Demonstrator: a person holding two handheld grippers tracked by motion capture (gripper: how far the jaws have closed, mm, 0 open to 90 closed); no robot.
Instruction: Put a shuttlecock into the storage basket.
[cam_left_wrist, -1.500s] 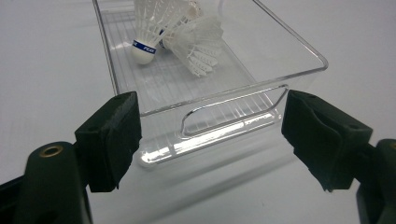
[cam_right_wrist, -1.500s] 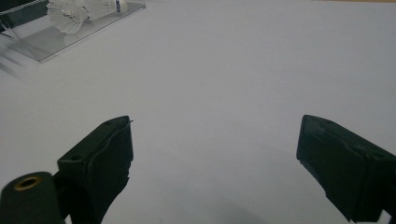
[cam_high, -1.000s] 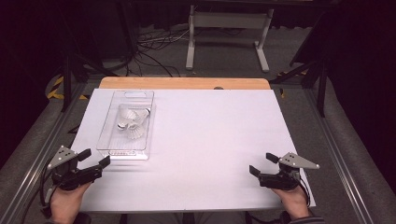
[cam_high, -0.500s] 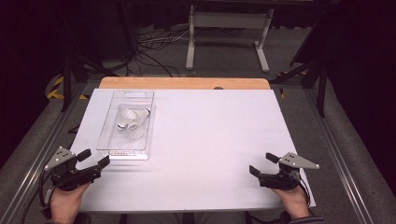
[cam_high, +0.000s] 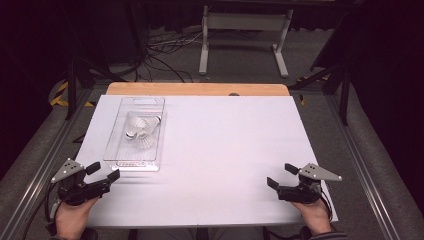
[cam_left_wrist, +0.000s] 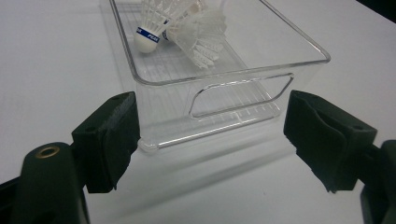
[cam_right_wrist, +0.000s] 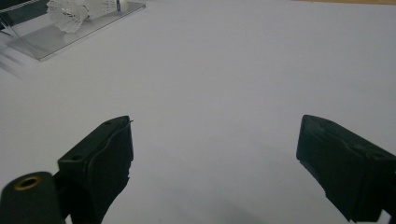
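A clear plastic bin (cam_high: 118, 150) lies on the left half of the white table, with white shuttlecocks (cam_high: 140, 133) inside it. My left gripper (cam_high: 103, 172) is open just in front of the bin's near end, low over the table. In the left gripper view the bin's handle cutout (cam_left_wrist: 240, 93) faces the open left gripper (cam_left_wrist: 210, 112), and the shuttlecocks (cam_left_wrist: 187, 23) lie further back. My right gripper (cam_high: 281, 176) is open at the front right with nothing between its jaws. The right gripper (cam_right_wrist: 215, 135) looks across bare table toward the bin (cam_right_wrist: 51, 39).
The white table top (cam_high: 230, 145) has a wooden strip (cam_high: 200, 89) along its far edge. Metal rails (cam_high: 360, 165) run along both sides. Cables and a stand's legs (cam_high: 240, 35) are on the floor beyond.
The left gripper has shifted very slightly in place in front of the bin. The right gripper has stayed still.
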